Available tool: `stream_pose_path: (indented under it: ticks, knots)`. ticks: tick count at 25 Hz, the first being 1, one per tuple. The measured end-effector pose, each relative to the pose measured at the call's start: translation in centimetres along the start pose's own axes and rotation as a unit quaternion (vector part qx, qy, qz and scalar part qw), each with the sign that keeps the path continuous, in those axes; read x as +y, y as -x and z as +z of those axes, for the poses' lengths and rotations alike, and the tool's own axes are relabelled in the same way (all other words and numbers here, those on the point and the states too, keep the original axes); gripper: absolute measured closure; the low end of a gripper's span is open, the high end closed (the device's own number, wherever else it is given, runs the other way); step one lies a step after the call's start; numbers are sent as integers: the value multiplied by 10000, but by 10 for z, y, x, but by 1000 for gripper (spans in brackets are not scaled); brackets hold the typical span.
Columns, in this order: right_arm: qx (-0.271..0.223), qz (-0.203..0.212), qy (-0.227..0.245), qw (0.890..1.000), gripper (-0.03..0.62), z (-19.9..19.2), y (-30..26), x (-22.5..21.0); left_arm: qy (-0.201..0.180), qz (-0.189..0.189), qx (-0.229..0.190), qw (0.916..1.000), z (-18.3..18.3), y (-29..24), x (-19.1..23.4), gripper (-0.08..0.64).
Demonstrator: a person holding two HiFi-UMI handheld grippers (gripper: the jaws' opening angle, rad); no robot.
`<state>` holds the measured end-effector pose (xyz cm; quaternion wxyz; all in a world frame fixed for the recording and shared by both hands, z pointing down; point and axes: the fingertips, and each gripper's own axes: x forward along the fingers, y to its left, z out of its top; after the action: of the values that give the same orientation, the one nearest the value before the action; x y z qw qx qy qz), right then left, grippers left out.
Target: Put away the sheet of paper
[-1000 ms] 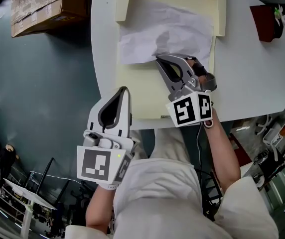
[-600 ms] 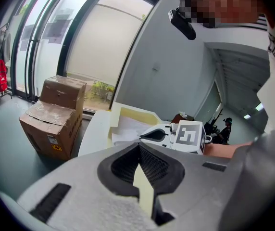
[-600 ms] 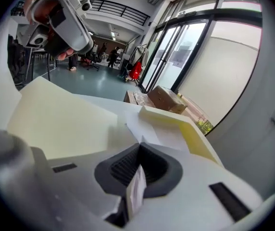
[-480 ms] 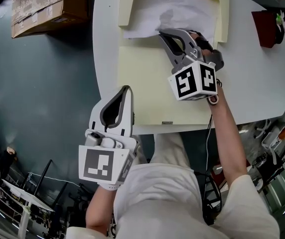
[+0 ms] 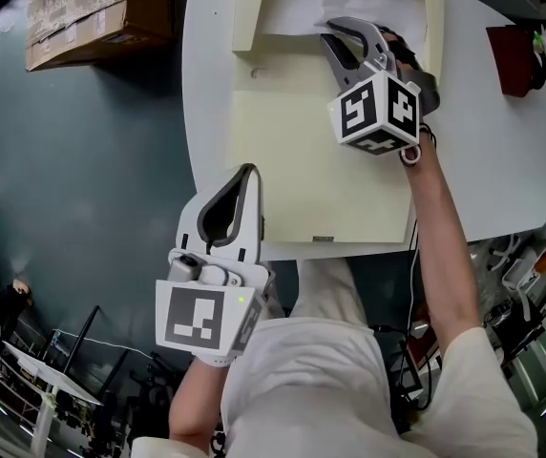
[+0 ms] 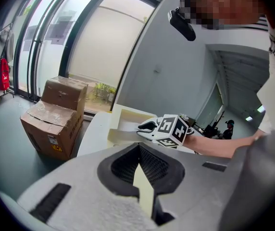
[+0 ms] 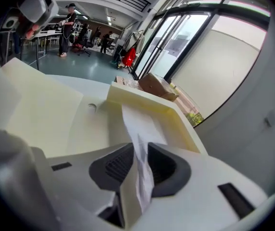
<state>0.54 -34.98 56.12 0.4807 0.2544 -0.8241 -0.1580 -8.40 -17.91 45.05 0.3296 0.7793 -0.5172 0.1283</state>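
The white sheet of paper (image 5: 297,8) lies crumpled in the cream tray (image 5: 246,17) at the far side of the white table (image 5: 502,141). My right gripper (image 5: 335,25) reaches over the tray's front rim. Its jaws are opening, and a fold of the paper (image 7: 133,124) still stands loosely between them in the right gripper view (image 7: 139,147). My left gripper (image 5: 247,170) hangs shut and empty by the table's near edge, at the left edge of the flat cream board (image 5: 302,160). The left gripper view shows the tray (image 6: 128,124) far ahead.
A cardboard box (image 5: 82,12) stands on the floor left of the table. A dark red object (image 5: 512,46) sits at the table's far right. The cream board stretches from the tray to the near table edge.
My right gripper has moved away from me along the board, carrying the paper into the tray. Its jaws have parted. The left gripper has stayed where it was.
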Motion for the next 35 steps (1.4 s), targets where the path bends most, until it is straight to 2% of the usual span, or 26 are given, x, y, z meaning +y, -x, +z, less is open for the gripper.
stream_pose_path:
  ticks: [1,2,10,15,20,24,29,35]
  knots:
    - [50,-17,-69,10000,469,-3,-1,0,-1,3,2,10000,0,1,0,535]
    - [79,-47,-130,9999,460,-4,-1,0,-5,7,2,10000,-1,2,-1,535]
    - [-120,-44,-655,9978,453,4,32,12,-101,-16,-60,9999,-3,15,-12,535]
    - [-511,-121,-1339,9896,471,20,82,13,-251,-52,-202,9995,6,35,-27,535]
    - [-1104,-268,-2246,9678,491,44,154,5,-427,28,-205,9989,18,66,-41,535]
    - [-1514,-567,-2765,9473,506,61,222,-12,-648,-63,-646,9958,41,91,-57,535]
    - [-1806,-976,-3205,9247,526,72,306,-24,-884,-116,-896,9920,59,127,-78,535]
    - [-2056,-1329,-3406,9078,540,73,387,-17,-1245,-246,-1279,9836,82,162,-103,535]
